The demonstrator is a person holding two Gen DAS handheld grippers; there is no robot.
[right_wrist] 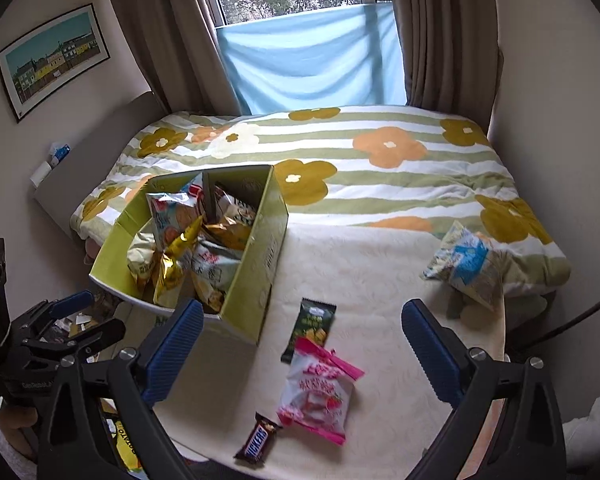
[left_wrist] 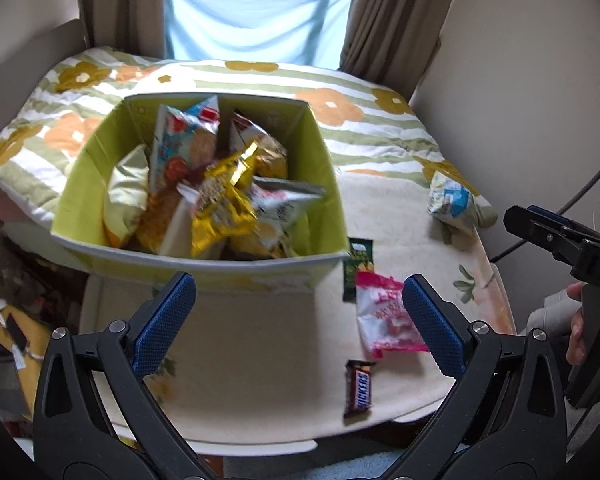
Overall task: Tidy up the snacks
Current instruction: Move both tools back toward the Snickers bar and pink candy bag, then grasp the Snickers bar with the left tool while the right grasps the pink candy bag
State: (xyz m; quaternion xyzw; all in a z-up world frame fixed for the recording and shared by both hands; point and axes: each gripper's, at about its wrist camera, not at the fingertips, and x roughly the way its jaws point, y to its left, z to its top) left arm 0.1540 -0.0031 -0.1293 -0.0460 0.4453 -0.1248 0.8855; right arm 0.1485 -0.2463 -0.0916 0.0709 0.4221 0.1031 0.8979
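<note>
A lime-green box [left_wrist: 324,184] [right_wrist: 260,264] full of snack bags stands on the cream blanket at the left. A gold bag [left_wrist: 220,200] lies on top of the pile. Loose on the blanket lie a pink-and-white candy bag [left_wrist: 380,316] [right_wrist: 320,392], a Snickers bar [left_wrist: 359,388] [right_wrist: 258,442], a dark green packet [left_wrist: 358,268] [right_wrist: 310,328] and a blue-and-white bag [left_wrist: 450,200] [right_wrist: 466,264] at the far right. My left gripper [left_wrist: 300,320] is open and empty, just in front of the box. My right gripper [right_wrist: 302,348] is open and empty above the loose snacks.
The bed has a green-striped floral quilt [right_wrist: 380,184] behind the cream blanket [right_wrist: 380,300]. Curtains and a window with a blue cloth are at the back. The bed's near edge and floor clutter [left_wrist: 16,340] lie at the lower left. A wall runs along the right.
</note>
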